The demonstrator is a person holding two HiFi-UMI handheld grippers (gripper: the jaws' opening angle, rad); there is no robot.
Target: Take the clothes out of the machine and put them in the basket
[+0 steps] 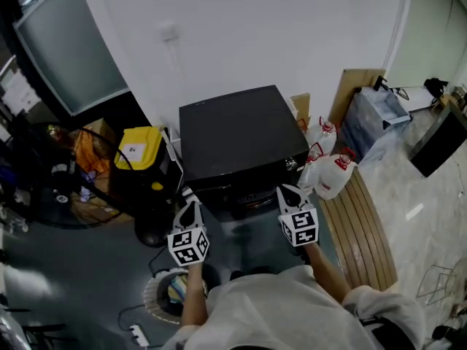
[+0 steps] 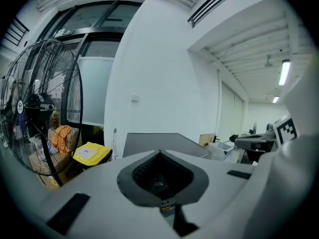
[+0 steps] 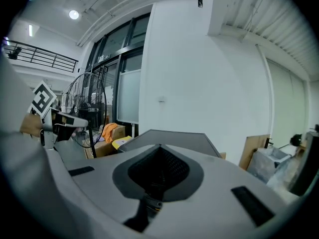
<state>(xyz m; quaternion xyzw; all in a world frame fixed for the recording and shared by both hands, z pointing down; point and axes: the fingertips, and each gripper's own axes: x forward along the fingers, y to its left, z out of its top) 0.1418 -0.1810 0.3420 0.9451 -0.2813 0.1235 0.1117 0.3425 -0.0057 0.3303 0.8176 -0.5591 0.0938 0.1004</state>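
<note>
The black washing machine (image 1: 239,143) stands against the white wall, and I see its top from above; its door is hidden. My left gripper (image 1: 188,197) and right gripper (image 1: 290,193) hover side by side just in front of the machine's front edge. Both point at it, and both are shut with nothing between the jaws. The left gripper view has the left gripper (image 2: 160,153) closed over the machine's grey top (image 2: 149,139). The right gripper (image 3: 160,147) looks the same over that top (image 3: 174,137). A round basket (image 1: 155,300) with colourful cloth inside sits on the floor at my lower left.
A large standing fan (image 1: 62,173) and a yellow-lidded bin (image 1: 139,148) stand left of the machine. White detergent jugs (image 1: 332,175) and a slatted wooden bench (image 1: 363,232) are on the right. A power strip (image 1: 139,334) with cables lies near the basket.
</note>
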